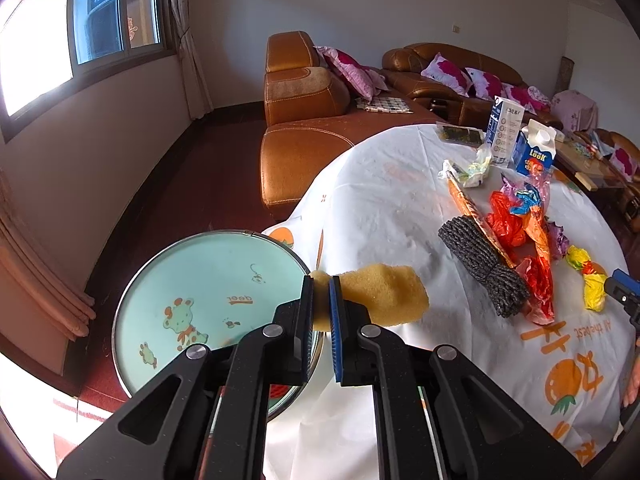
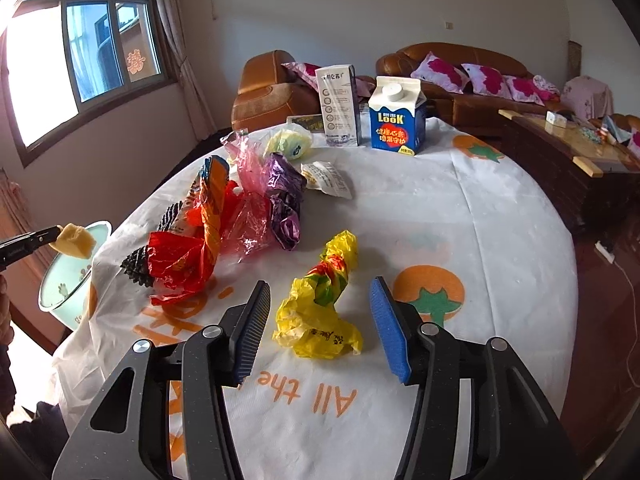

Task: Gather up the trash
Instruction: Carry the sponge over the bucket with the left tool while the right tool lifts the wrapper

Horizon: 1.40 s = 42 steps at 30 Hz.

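Sponge point(image 1: 384, 296): porous yellow foam. Bags point(image 2: 320, 300): crinkled glossy plastic. Desk point(image 2: 460, 220) cover: smooth white sheet. Sofa point(image 1: 300, 160): glossy leather.

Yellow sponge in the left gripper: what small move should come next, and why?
Probably shift it a little further left, then open. The left gripper is shut on the yellow sponge at the rim of the mint-green basin, most of it over the tablecloth.
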{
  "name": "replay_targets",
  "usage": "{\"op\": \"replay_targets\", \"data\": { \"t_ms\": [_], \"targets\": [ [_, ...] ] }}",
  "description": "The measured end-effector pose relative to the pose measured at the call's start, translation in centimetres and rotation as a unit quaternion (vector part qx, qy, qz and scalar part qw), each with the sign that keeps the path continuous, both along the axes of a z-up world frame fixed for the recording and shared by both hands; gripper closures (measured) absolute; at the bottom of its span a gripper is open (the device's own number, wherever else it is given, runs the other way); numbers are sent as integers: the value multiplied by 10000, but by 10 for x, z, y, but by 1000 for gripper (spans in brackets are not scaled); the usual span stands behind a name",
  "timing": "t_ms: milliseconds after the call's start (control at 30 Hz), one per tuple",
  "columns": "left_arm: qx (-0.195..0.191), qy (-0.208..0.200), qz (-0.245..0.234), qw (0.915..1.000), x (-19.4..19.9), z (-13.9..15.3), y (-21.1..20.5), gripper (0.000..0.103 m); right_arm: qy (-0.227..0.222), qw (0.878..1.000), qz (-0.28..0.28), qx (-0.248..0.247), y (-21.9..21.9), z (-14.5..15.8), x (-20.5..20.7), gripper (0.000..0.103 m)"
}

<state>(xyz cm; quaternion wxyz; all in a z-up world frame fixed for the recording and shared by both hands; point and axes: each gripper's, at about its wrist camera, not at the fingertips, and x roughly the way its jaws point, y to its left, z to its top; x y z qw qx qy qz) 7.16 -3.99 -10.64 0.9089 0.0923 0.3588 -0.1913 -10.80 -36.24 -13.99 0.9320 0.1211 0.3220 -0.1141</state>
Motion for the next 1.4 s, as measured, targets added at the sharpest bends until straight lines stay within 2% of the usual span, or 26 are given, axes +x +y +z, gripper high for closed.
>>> {"op": "replay_targets", "data": {
  "t_ms": [200, 233, 333, 600, 900, 1133, 1400],
  "targets": [
    [-2, 42, 72, 10000, 3, -2, 5, 96, 239, 9996, 127, 2, 5, -11, 5, 53],
    [4, 41, 96, 9999, 4, -2, 6, 96, 285, 9995, 155, -27, 6, -13, 6, 68],
    [-27, 33, 147, 9999, 5, -1, 10, 96, 211, 9996, 177, 82, 1, -12, 4, 79],
    [-33, -229, 419, 9989, 6, 15, 27, 96, -473, 9983, 306, 163, -12, 31, 1, 79],
    [214, -340, 933, 9948, 16, 14, 50, 95, -1020, 9874, 1212, -73, 38, 69, 49, 79],
    [400, -304, 1475, 9878, 23, 7, 79, 95, -1084, 9739, 1995, -37, 83, 72, 97, 79],
    [753, -350, 1886, 9785, 31, -4, 99, 95, -902, 9544, 2845, -2, 137, 66, 158, 79]
  ]
}}
